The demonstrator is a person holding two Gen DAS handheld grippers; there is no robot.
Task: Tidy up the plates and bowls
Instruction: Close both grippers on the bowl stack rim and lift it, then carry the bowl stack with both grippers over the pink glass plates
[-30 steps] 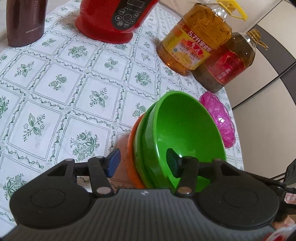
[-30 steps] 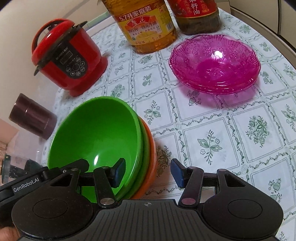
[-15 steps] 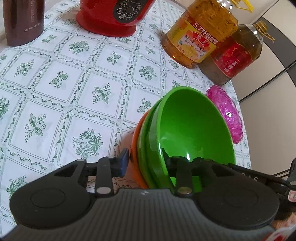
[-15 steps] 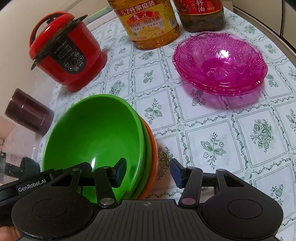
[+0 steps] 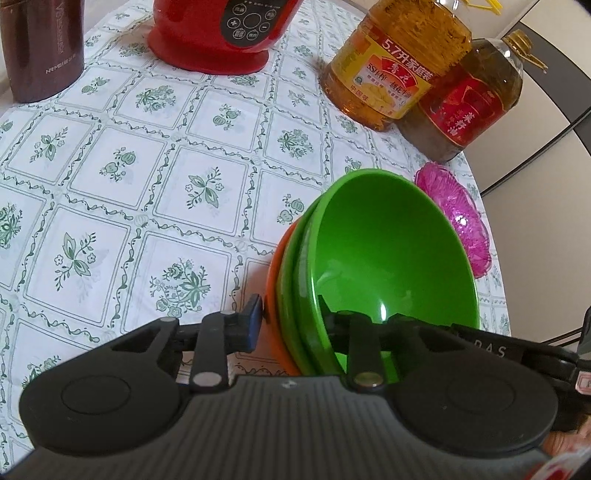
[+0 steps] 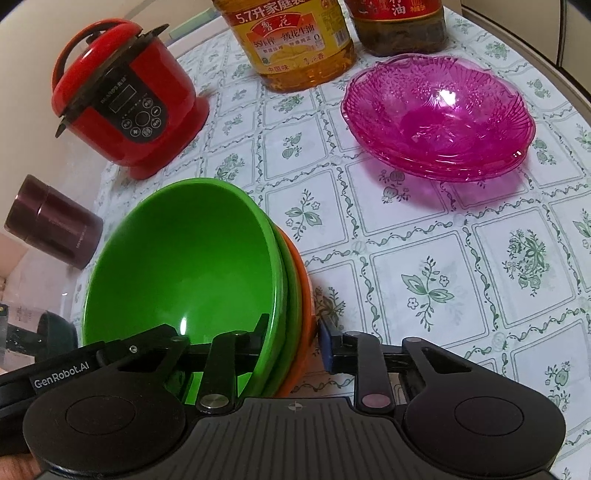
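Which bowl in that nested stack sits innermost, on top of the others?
The bright green bowl sits innermost, its whole inside showing. Of the second green bowl and the orange bowl beneath it, only thin rim edges show.

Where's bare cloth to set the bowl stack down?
Widest bare tablecloth: between the bowl stack, the red cooker and the brown canister. A second patch lies below the pink dishes. Crowded around the oil bottles.
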